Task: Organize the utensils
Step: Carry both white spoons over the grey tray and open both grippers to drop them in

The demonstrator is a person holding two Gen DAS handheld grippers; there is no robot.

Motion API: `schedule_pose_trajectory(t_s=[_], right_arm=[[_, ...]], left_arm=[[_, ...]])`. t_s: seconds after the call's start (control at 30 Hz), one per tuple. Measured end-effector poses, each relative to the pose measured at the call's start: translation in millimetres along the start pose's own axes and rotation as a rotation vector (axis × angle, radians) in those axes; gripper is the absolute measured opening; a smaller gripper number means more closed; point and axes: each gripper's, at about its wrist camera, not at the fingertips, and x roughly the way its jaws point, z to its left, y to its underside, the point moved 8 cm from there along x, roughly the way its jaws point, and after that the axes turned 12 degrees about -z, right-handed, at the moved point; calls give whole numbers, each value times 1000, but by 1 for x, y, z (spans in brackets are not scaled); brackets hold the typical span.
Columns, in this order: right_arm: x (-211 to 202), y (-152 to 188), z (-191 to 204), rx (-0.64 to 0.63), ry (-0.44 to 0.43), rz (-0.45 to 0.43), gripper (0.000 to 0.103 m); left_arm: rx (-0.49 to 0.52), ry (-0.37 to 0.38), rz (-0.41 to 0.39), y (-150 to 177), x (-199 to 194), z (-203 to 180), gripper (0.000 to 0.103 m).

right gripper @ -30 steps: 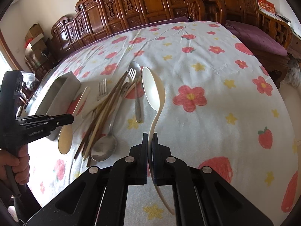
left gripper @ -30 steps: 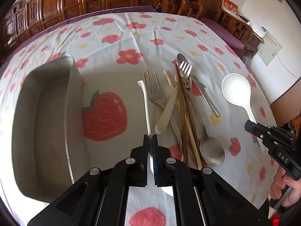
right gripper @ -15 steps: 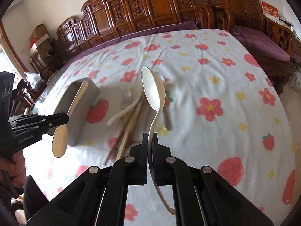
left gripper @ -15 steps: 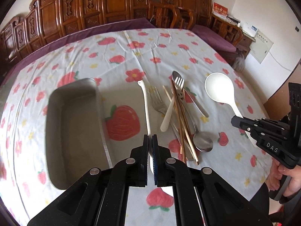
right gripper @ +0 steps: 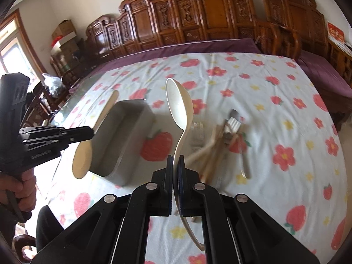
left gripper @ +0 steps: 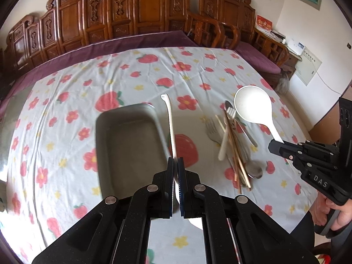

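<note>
- Both grippers have risen since the earlier frames; table looks farther off, and each spoon has come up off the cloth with its gripper.
- left gripper (left gripper: 175, 160): jaws pressed together on the handle of a slim white spoon (left gripper: 170, 123); handle runs out toward 12 o'clock, small hooked tip at the far end, bowl end hidden under the jaws.
- In the right wrist view that same spoon shows a cream oval bowl hanging at 8 o'clock, handle pointing up past the tray's left wall.
- right gripper (right gripper: 175, 161): jaws pinching the curved handle of a large white ladle-style spoon (right gripper: 179, 105); wide oval bowl stands at 12 o'clock above the jaws, handle tail curls down below them.
- metal tray (left gripper: 103, 136): grey, rectangular, rounded corners, inside bare; sits on the floral tablecloth (left gripper: 66, 101) at 10 o'clock from the left gripper.
- utensil pile (left gripper: 233, 145): at 2 o'clock of the left gripper, on the cloth, well apart from the tray; wooden chopsticks, metal forks, a metal spoon, one white handle, all crossed over each other.
- Pile is blurred in the right wrist view.
- A hand (left gripper: 336, 211) grips the right gripper's handle at the 4 o'clock edge.
- Carved wooden chairs (left gripper: 140, 11) line the far side.
</note>
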Motion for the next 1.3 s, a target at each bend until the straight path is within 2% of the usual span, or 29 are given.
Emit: schedule_pose_trajectory(t_s=[0.37,0.77,0.97,1.3], right_arm=[[26,-10,64,-46,-58,22,5],[60,-12,99,-59,-73,54,5],[79,-16,113,-50,-87,58,5],[121,0,140,-7,-104,106,5]], left_arm=[[-64,-23,-1,7,16,52,3],[-62,-7,8,17,34,66,5],[-75,-23,-7,20,21,81,5],[-60,-78,-48,25,-15,106,5]])
